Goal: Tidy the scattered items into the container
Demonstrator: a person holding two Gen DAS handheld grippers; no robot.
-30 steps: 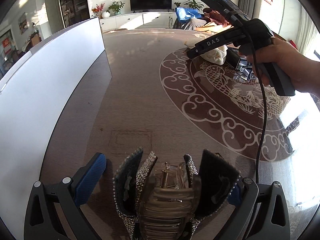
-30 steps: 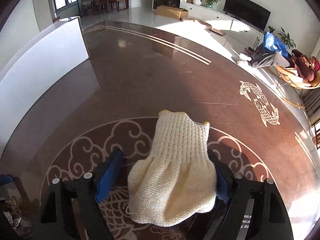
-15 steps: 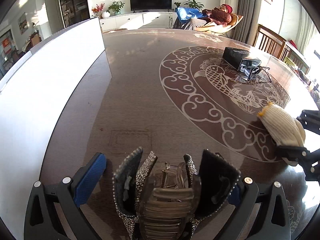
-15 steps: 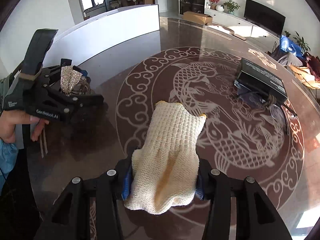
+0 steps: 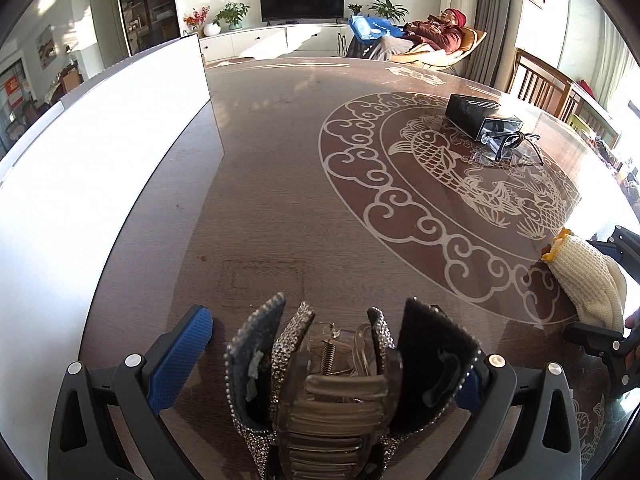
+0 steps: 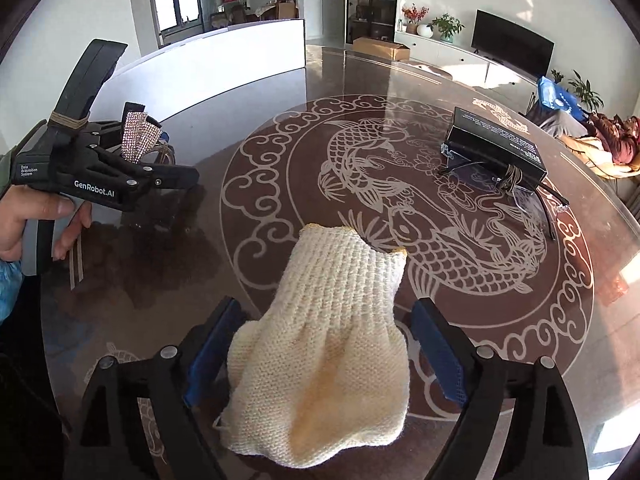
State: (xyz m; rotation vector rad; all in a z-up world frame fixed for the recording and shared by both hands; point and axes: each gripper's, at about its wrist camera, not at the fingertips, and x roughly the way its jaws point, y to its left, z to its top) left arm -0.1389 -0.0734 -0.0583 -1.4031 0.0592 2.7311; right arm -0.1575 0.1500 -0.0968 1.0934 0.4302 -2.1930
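In the right wrist view a cream knitted glove (image 6: 324, 344) lies on the glossy brown round table (image 6: 256, 92) in the lower middle of the frame, its yellow-edged cuff pointing up toward the carp pattern. The right gripper (image 6: 326, 364) sits around it with its jaws opening; the blue pads (image 6: 438, 352) stand clear of the wool on both sides, so the glove is released, though it lies between them. In the upper right of that frame a black box (image 6: 496, 144) rests on the table with a pair of glasses (image 6: 532, 192) just beside it.

At the left edge of the same view a hand (image 6: 36, 220) grips the left gripper (image 6: 160, 148), which carries a rhinestone hair claw clip (image 6: 138, 140). The left wrist view shows that clip (image 5: 340, 384) at the bottom centre, between the fingers. The right pad touches its dark wing, while the left blue pad (image 5: 180, 356) stands apart from it, so a firm clench cannot be told. A white panel (image 5: 100, 152) fills the left of that frame.
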